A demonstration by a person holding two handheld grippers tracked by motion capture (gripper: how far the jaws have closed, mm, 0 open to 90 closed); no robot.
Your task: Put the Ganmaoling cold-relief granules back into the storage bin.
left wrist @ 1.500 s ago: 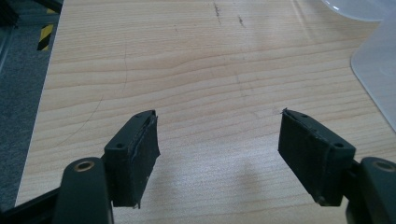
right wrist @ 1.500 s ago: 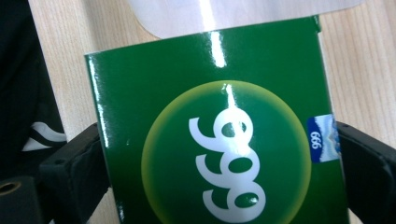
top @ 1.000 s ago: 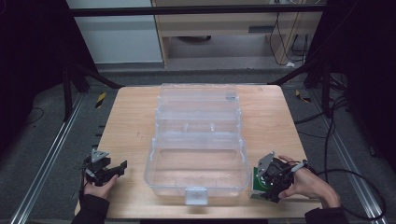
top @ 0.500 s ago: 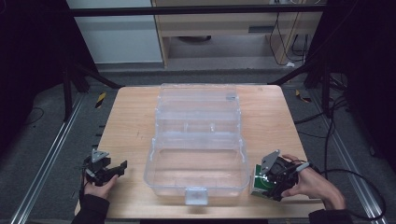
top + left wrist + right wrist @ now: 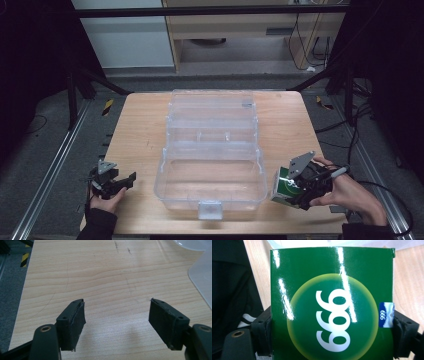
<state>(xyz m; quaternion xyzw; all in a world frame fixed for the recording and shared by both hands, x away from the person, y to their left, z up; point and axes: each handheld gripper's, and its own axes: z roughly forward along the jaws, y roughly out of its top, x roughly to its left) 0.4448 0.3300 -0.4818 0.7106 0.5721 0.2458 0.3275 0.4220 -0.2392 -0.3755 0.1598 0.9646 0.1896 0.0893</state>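
One wooden table (image 5: 135,130) carries everything. On it stands one clear plastic organiser box (image 5: 212,150), the largest thing there, running from near the far edge down the middle almost to the near edge. It lies open: its lid half sits toward the far edge, and the deeper tray half, with a single latch tab at its front wall, sits toward the near edge. No writing can be read on it.

There are two grippers, one in each of the person's hands. The right gripper (image 5: 292,187) is near the near right corner of the table, just beside the right wall of the box's tray half. Its fingers are closed on the two side faces of one green carton (image 5: 283,184). In the right gripper view the carton (image 5: 332,305) faces the camera with a glossy green front, a yellow-rimmed green disc and large white digits "999" printed sideways; a small blue label at its right edge repeats "999" in white.

The left gripper (image 5: 127,179) rests near the near left corner, well apart from the box. In the left gripper view its fingers (image 5: 72,320) stand wide apart over bare wood, holding nothing.
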